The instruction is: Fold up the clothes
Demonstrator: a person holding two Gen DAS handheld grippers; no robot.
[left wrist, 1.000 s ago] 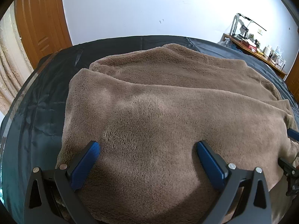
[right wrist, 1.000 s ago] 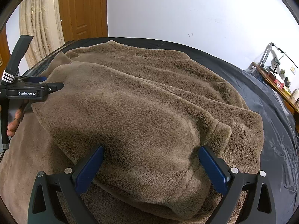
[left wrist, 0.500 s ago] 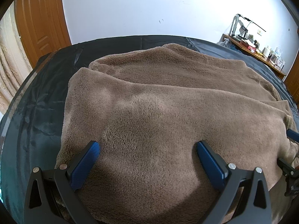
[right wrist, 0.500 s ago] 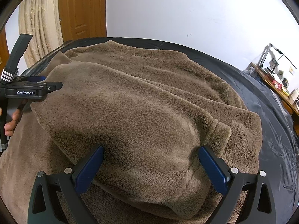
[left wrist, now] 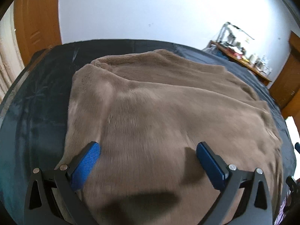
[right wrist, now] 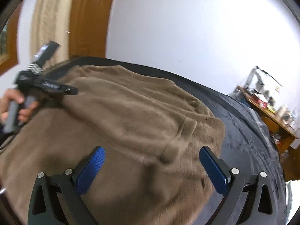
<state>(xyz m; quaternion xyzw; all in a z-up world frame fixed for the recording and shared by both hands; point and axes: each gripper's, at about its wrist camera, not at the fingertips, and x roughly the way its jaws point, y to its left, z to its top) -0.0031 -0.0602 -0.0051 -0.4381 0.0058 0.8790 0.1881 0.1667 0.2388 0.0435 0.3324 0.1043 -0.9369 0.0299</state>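
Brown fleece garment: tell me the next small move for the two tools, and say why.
Probably lower both tools onto the near edge of the brown fleece garment and close on it. The left tool and the right tool both stand open with nothing between their fingers, while the garment lies partly folded on the dark sheet. Both views are blurred, so this is a judgement.

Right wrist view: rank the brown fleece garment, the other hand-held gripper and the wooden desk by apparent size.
1. Brown fleece garment, by far.
2. Left hand-held gripper.
3. Wooden desk.
The last two look similar; the desk is farther away, so their order is unsure.
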